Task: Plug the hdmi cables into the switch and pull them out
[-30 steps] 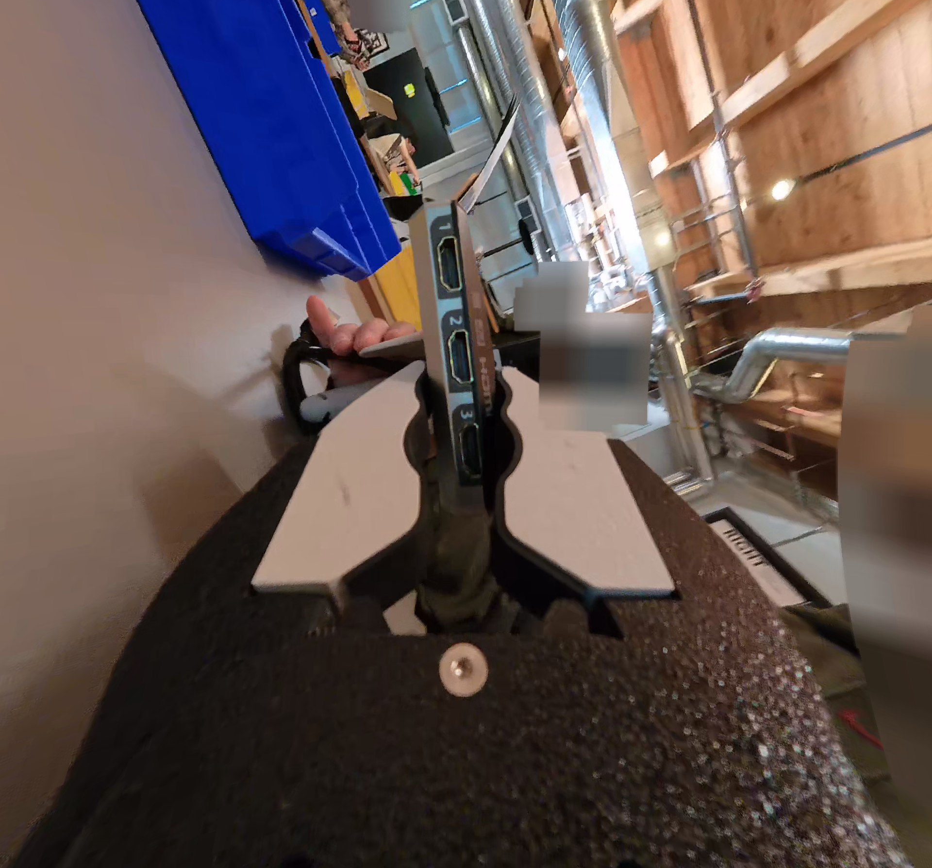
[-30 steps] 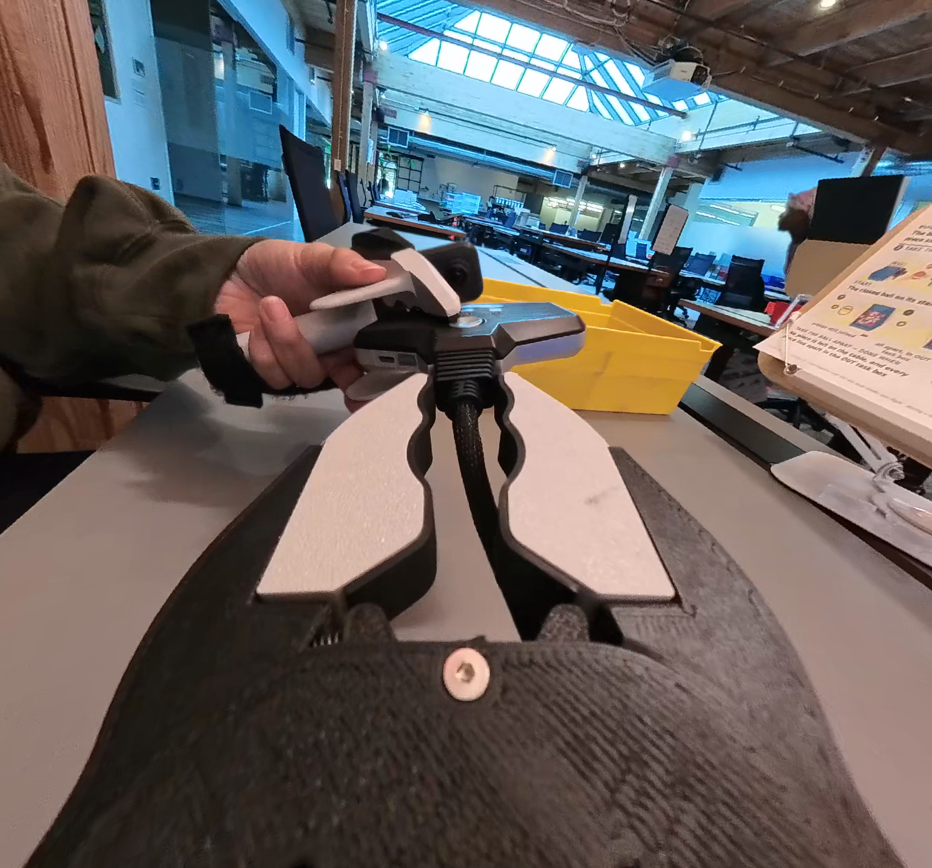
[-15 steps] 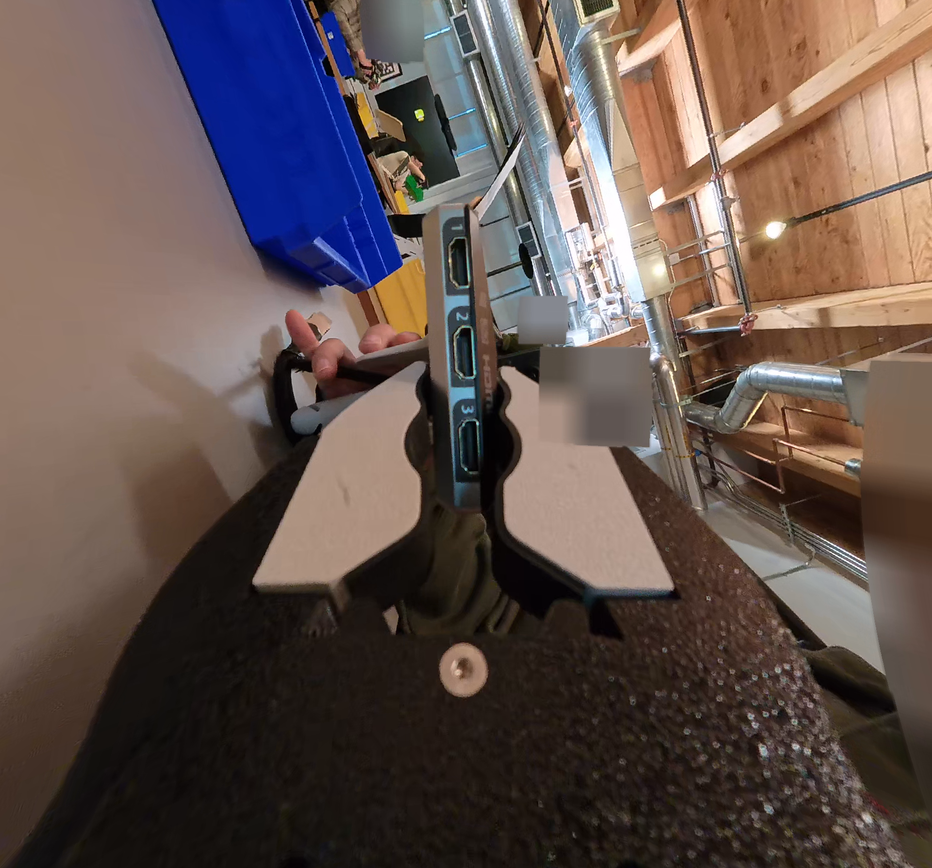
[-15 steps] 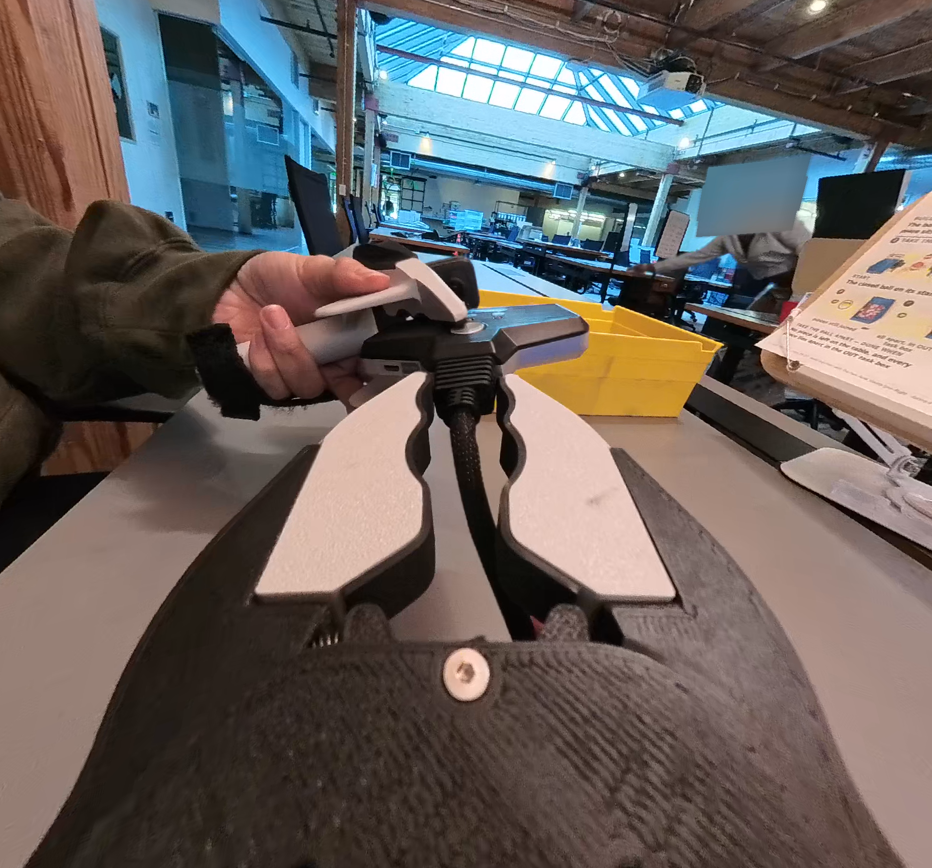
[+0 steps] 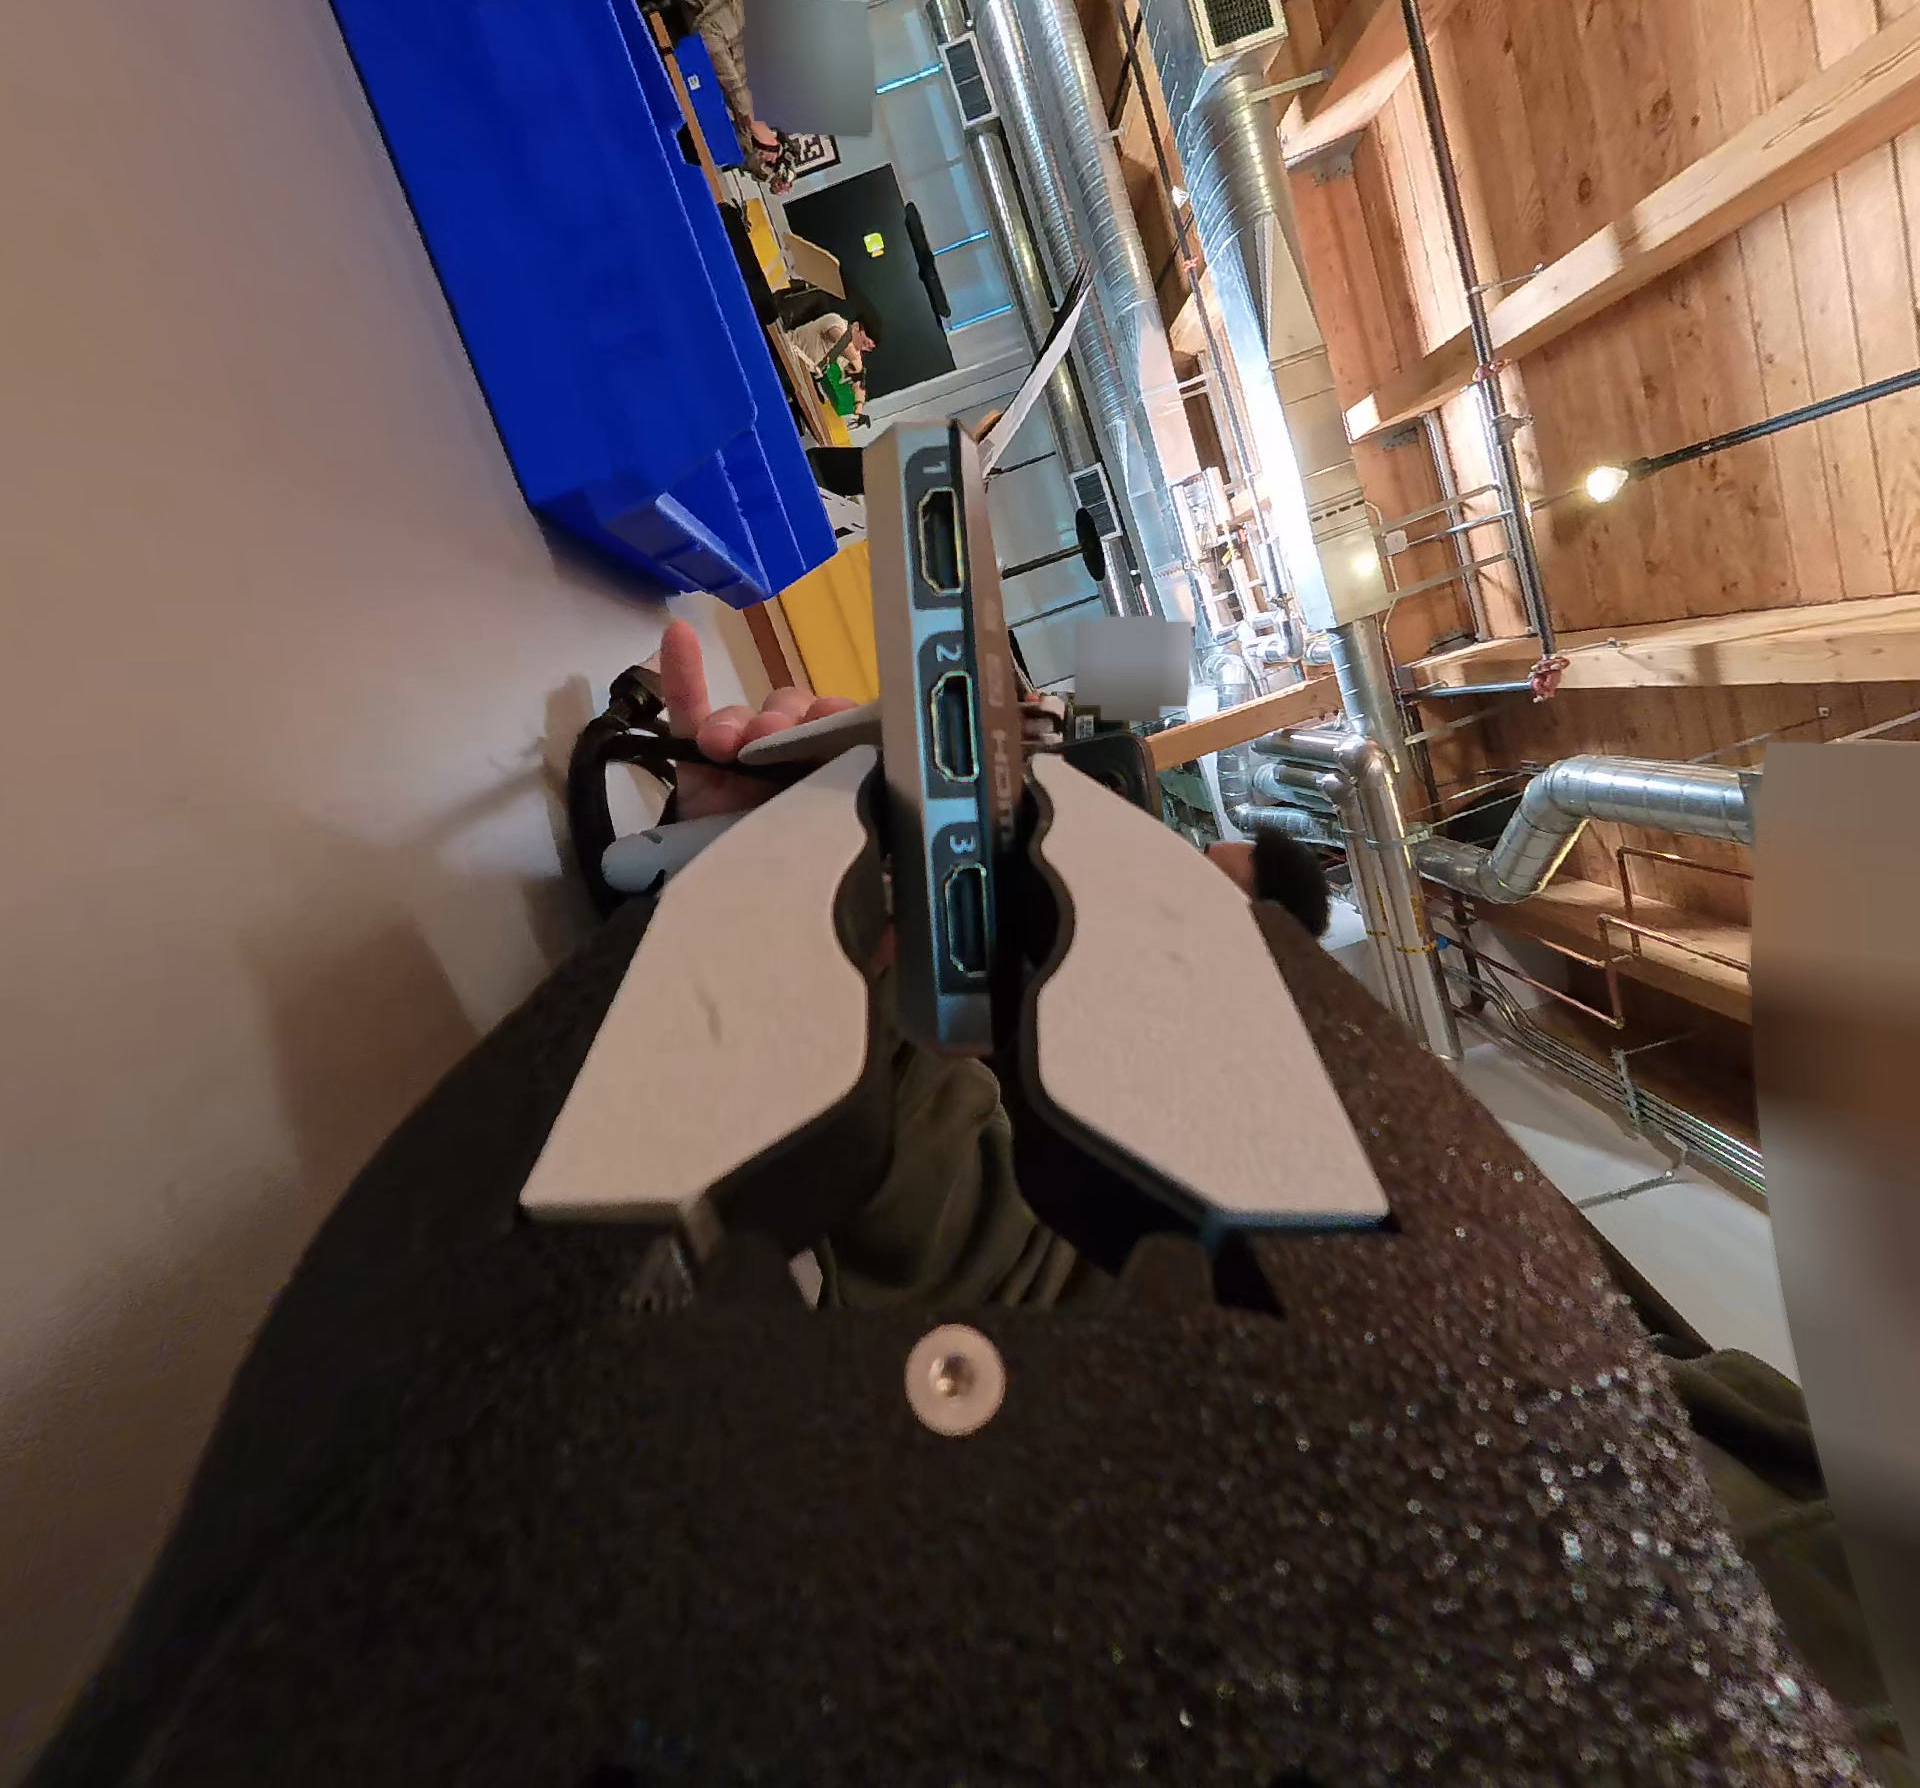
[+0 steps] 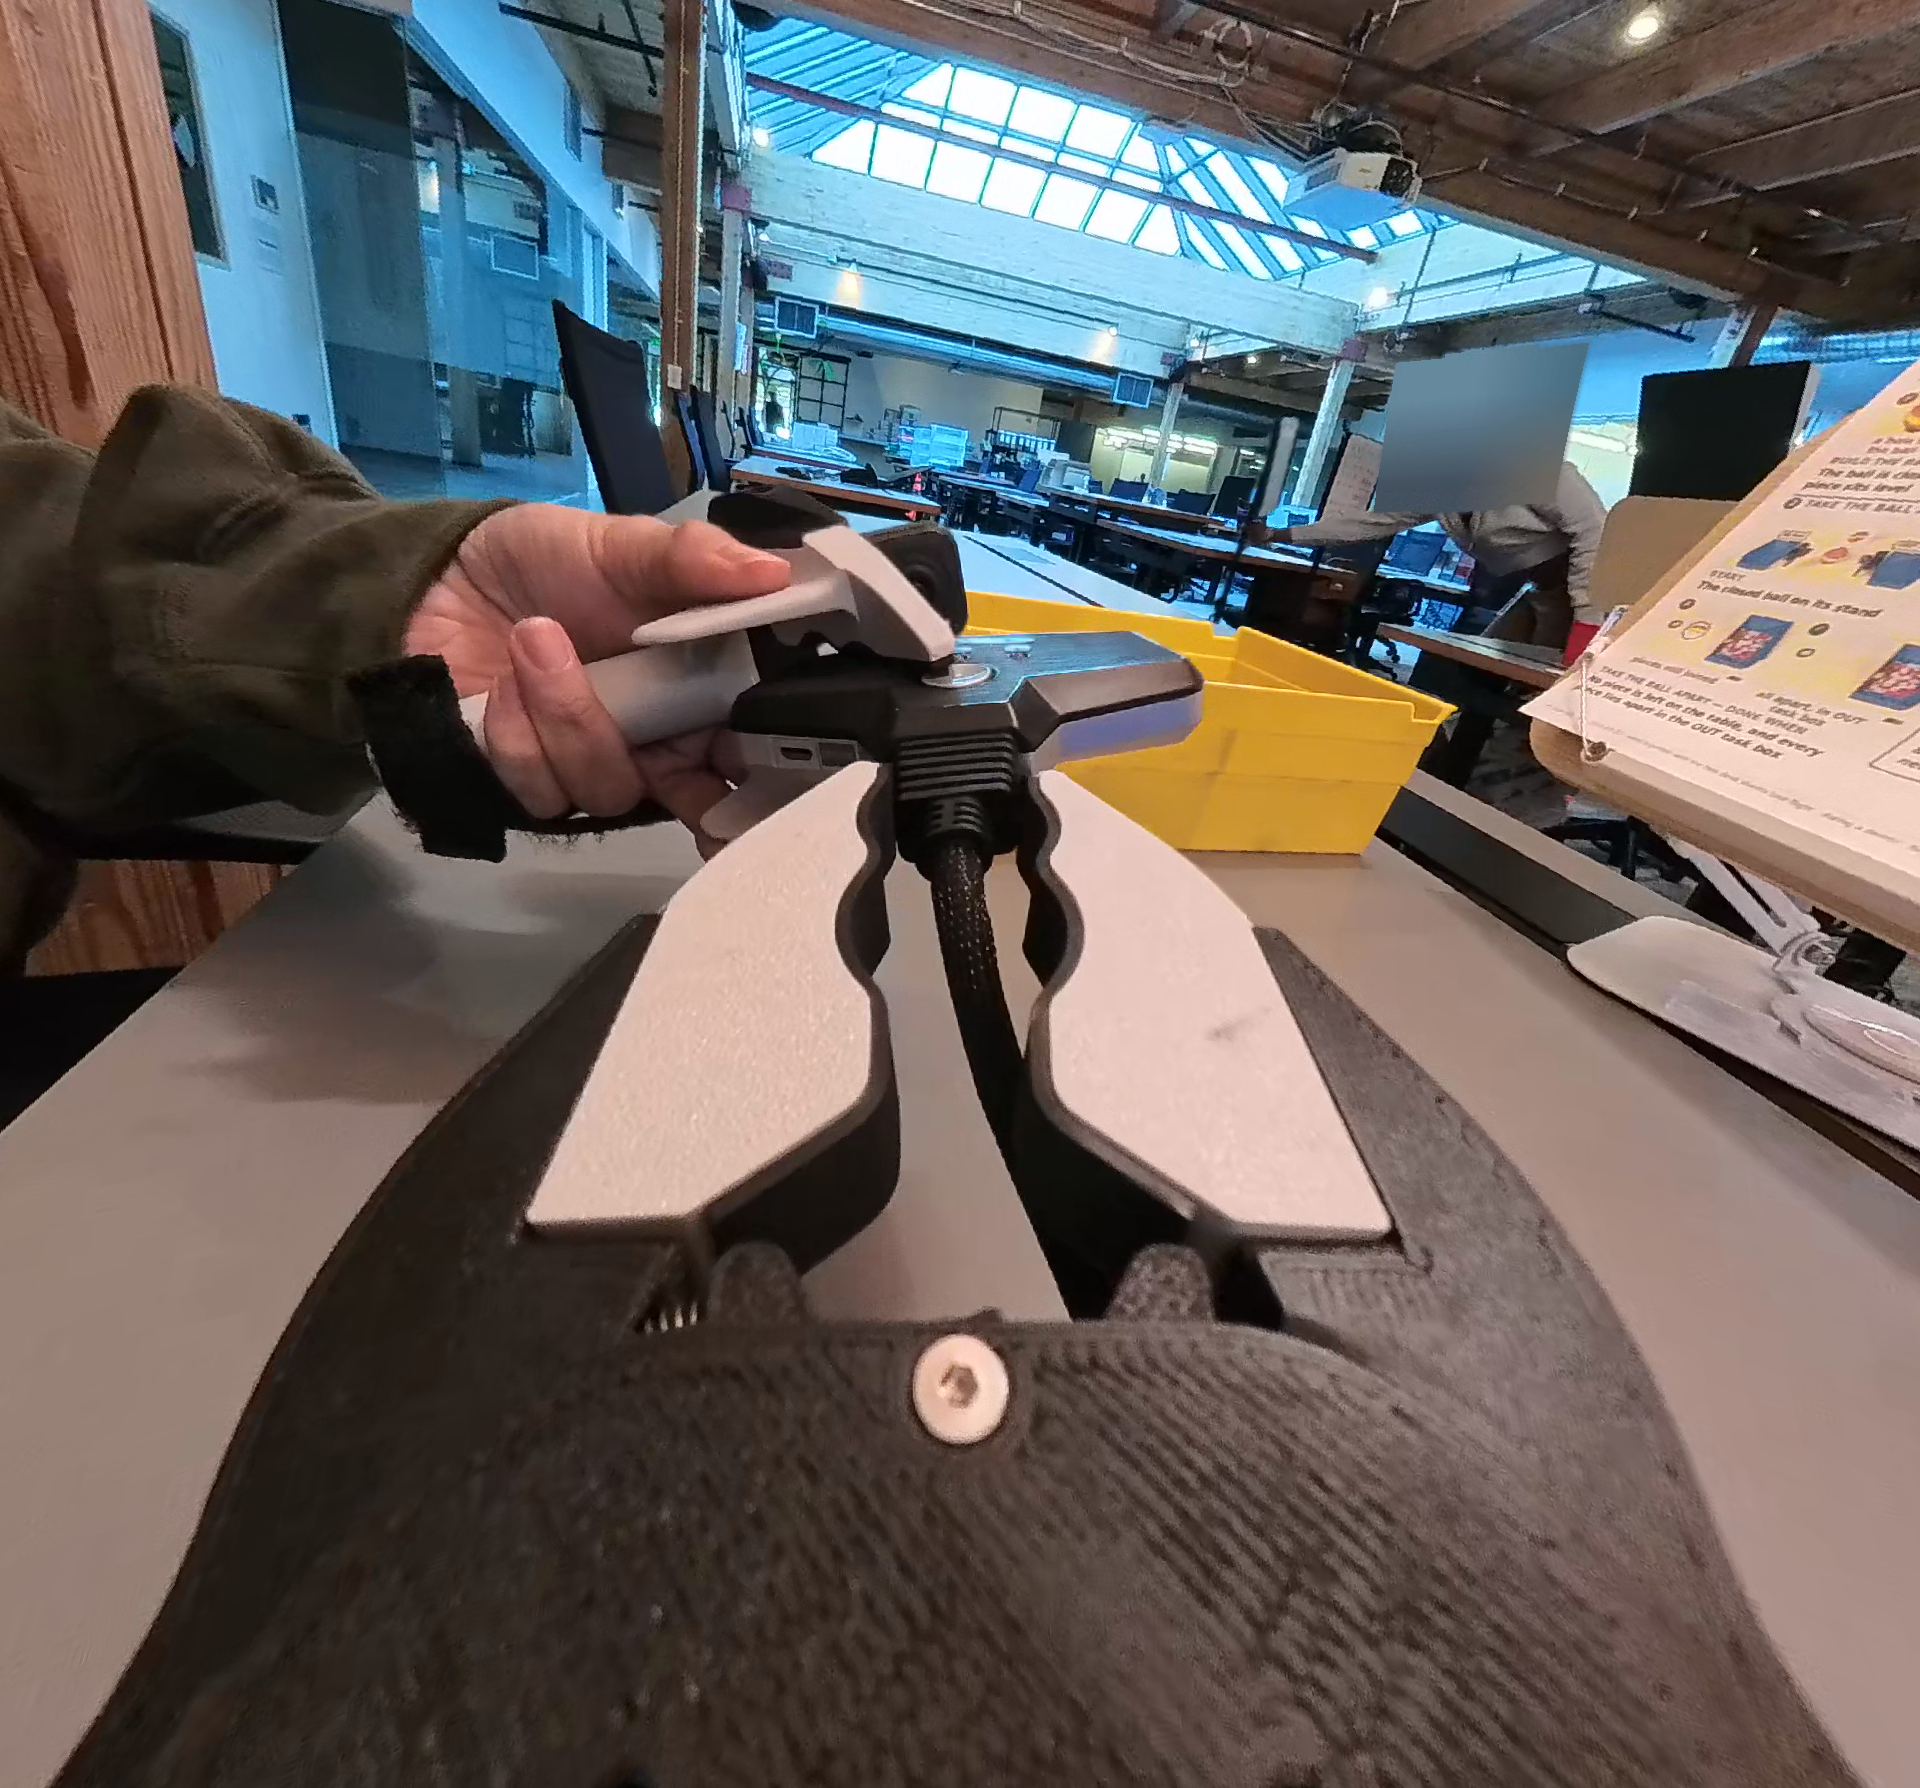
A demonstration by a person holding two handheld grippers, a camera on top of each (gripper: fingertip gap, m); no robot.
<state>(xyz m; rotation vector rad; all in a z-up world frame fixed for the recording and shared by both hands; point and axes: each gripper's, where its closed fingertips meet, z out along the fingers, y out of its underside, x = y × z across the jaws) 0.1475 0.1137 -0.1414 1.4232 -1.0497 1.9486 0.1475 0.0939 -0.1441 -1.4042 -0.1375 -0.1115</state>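
Note:
My left gripper (image 5: 956, 782) is shut on the grey HDMI switch (image 5: 940, 751), held on edge above the table. Its three numbered ports face the camera and are empty. My right gripper (image 6: 956, 788) is shut on the black plug (image 6: 956, 762) of a braided HDMI cable (image 6: 982, 969). The plug sits against the switch's far side, under the left gripper's fingers (image 6: 1081, 689). Whether the plug is seated in a port is hidden. In the right wrist view only a thin edge of the switch (image 6: 795, 753) shows. A loop of the cable (image 5: 603, 782) shows behind the switch.
A blue bin (image 5: 540, 232) stands on the grey table (image 6: 312, 1011) behind the switch. A yellow bin (image 6: 1247, 730) is beyond the grippers. An instruction board on a stand (image 6: 1745, 658) is at the right. A wooden post (image 6: 83, 180) is at the left.
Both grips are unchanged, with the plug still at the switch. The left view has tilted a little, and a finger of the hand behind the switch has lifted.

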